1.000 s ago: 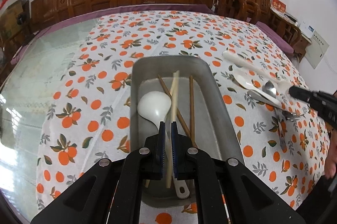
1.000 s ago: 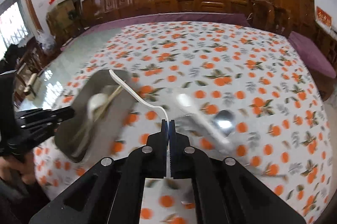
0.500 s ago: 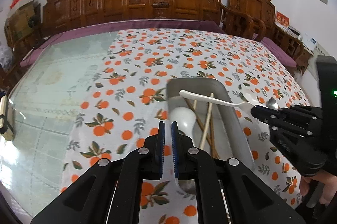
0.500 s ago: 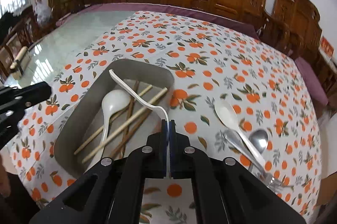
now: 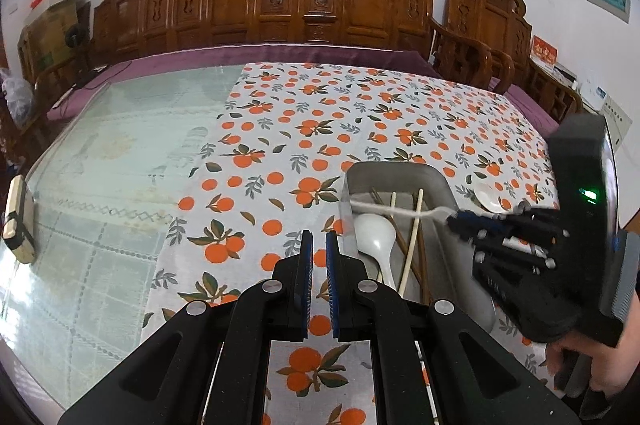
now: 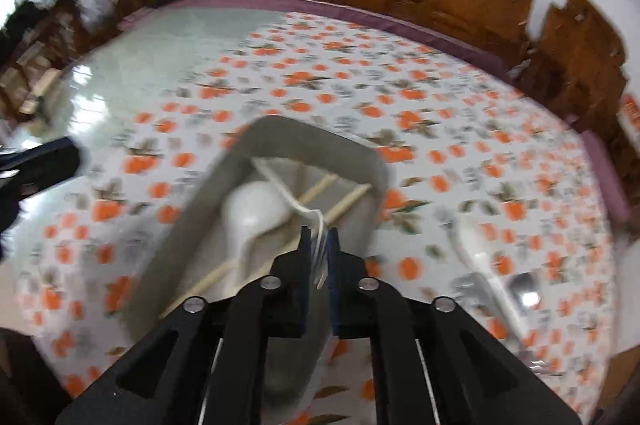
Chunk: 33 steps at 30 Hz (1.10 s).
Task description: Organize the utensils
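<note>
I am holding the right hand-held gripper (image 6: 319, 249) over the near end of the gray tray (image 6: 224, 161), and its jaws have just been parting: the thin white plastic utensil (image 6: 280, 185) is lying between them with a slight gap showing on either side, its long handle reaching out across the tray (this view is badly blurred, so I cannot tell whether the pads are touching it). From the left view the same utensil (image 5: 384, 210) is stretching crosswise above the tray (image 5: 396, 171), from the right hand-held gripper (image 5: 460, 221) toward the tray's left wall. Inside the tray a white spoon (image 5: 375, 237) and some chopsticks (image 5: 412, 245) are lying lengthwise. The left hand-held gripper (image 5: 316, 249) is hovering over the orange-print cloth (image 5: 304, 129) just left of the tray, its jaws almost together with nothing between them. Another white spoon (image 5: 490, 194) is resting on the surface beyond the tray's right side.
</note>
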{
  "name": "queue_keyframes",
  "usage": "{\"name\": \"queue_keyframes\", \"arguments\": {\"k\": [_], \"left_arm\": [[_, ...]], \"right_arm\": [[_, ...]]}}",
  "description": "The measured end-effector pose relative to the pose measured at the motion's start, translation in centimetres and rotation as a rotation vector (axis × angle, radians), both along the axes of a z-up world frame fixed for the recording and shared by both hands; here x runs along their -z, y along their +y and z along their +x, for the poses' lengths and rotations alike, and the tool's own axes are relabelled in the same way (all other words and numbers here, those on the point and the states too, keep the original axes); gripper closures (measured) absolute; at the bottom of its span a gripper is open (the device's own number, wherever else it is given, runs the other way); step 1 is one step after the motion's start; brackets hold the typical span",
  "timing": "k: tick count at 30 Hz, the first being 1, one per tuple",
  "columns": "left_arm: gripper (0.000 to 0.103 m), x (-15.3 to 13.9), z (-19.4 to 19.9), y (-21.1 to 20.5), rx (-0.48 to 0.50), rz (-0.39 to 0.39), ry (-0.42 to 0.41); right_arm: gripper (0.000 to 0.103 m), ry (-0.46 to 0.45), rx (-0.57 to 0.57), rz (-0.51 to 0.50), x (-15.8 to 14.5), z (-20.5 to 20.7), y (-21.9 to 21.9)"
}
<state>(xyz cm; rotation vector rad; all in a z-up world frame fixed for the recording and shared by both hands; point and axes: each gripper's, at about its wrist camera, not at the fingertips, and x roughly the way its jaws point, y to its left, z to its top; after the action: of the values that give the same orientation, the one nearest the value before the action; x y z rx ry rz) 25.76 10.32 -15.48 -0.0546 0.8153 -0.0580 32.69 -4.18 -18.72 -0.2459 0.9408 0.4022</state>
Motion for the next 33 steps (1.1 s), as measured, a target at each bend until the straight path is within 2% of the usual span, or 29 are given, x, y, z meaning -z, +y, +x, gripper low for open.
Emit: {"name": "queue_keyframes", "arguments": {"k": [6, 8, 9, 12, 17, 21, 25, 29, 33], "left_arm": [[0.097, 0.1, 0.1, 0.0, 0.0, 0.002, 0.002], [0.097, 0.1, 0.1, -0.1, 0.0, 0.003, 0.003], [0.095, 0.2, 0.1, -0.2, 0.001, 0.003, 0.004], [0.087, 0.1, 0.1, -0.9, 0.008, 0.006, -0.002], [0.087, 0.0, 0.4, -2.6, 0.029, 0.007, -0.002], [0.079, 0.0, 0.6, -5.0, 0.066, 0.012, -0.01], [0.074, -0.1, 0.5, -7.6, 0.115, 0.001, -0.01], [0.071, -0.3, -0.1, -10.8, 0.176, 0.012, -0.026], [0.057, -0.3, -0.6, -13.0, 0.204, 0.003, -0.038]], "right_arm": [[0.083, 0.12, -0.063, 0.178, 0.8, -1.0, -0.2], [0.08, 0.121, -0.068, 0.199, 0.8, -1.5, -0.5], [0.074, 0.11, -0.078, 0.206, 0.6, -1.8, -0.8], [0.068, 0.086, -0.092, 0.239, -0.2, -2.4, -1.9], [0.068, 0.026, -0.089, 0.228, -1.8, -3.6, -5.2], [0.068, -0.02, -0.06, 0.202, -2.7, -4.6, -9.6], [0.068, -0.042, -0.007, 0.154, -2.7, -5.1, -15.0], [0.063, -0.049, 0.051, 0.111, -2.0, -5.6, -20.3], [0.063, -0.039, 0.093, 0.059, -0.6, -5.8, -25.0]]}}
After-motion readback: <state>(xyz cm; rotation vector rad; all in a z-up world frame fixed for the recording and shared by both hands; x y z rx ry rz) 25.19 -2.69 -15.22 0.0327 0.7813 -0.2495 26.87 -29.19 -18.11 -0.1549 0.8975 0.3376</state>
